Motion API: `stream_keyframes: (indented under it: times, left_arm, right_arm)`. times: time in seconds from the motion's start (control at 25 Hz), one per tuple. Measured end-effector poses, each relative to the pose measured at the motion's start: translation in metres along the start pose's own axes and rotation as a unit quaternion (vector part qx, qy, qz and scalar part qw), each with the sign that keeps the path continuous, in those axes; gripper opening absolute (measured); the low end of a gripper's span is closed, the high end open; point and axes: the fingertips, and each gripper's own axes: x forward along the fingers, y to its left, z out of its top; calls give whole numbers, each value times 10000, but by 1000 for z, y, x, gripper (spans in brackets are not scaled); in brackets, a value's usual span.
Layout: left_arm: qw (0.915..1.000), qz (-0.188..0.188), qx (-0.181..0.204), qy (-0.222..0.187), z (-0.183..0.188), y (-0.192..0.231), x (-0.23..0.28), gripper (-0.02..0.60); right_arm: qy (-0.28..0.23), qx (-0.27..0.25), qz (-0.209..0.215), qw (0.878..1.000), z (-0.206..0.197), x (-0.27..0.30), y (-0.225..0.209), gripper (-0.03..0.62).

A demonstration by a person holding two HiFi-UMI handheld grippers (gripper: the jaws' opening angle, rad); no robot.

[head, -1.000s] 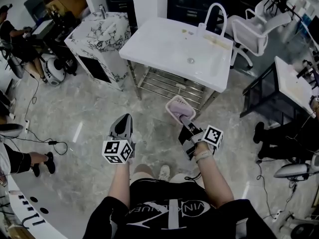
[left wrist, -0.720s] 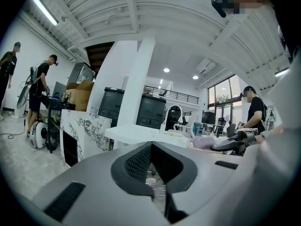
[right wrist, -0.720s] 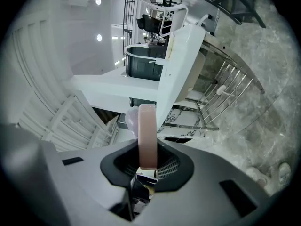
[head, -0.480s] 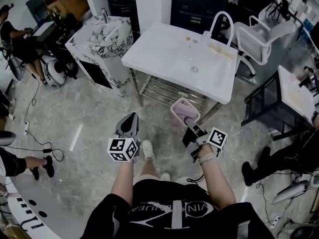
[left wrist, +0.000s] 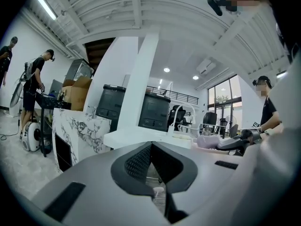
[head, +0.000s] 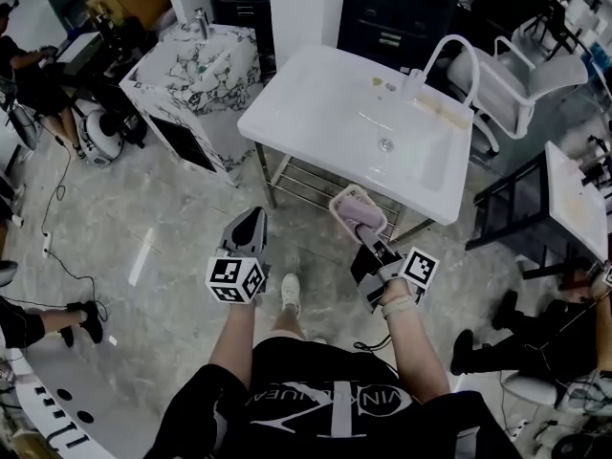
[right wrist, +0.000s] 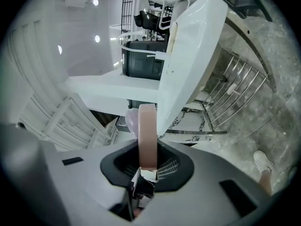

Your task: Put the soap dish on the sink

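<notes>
A pink soap dish (head: 356, 208) hangs over the floor just short of the white sink's (head: 316, 103) front edge, with my right gripper (head: 367, 237) shut on its rim. In the right gripper view the dish (right wrist: 147, 135) stands edge-on between the jaws, and the sink (right wrist: 193, 46) lies just beyond. My left gripper (head: 251, 222) is level with it to the left, shut and holding nothing. The left gripper view shows the closed jaws (left wrist: 153, 166), the sink (left wrist: 141, 138) ahead, and the dish (left wrist: 209, 141) off to the right.
A curved white faucet (head: 435, 60) rises at the sink's back edge, and a metal rack (head: 316, 185) sits under the basin. A marble-patterned cabinet (head: 191, 65) stands to the left, a white chair (head: 507, 65) and a dark table (head: 574, 189) to the right. People stand at both sides.
Both grippers have moved toward the sink, which now sits closer in the head view. The soap dish stays held in the right gripper.
</notes>
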Motion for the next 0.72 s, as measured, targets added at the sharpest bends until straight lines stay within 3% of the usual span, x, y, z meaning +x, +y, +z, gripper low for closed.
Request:
stream_keyframes:
  times: [0.72]
  left_arm:
    - [9989, -412, 70, 205, 34, 66, 115, 15]
  right_arm:
    - [-289, 79, -233, 9993, 47, 101, 11, 71]
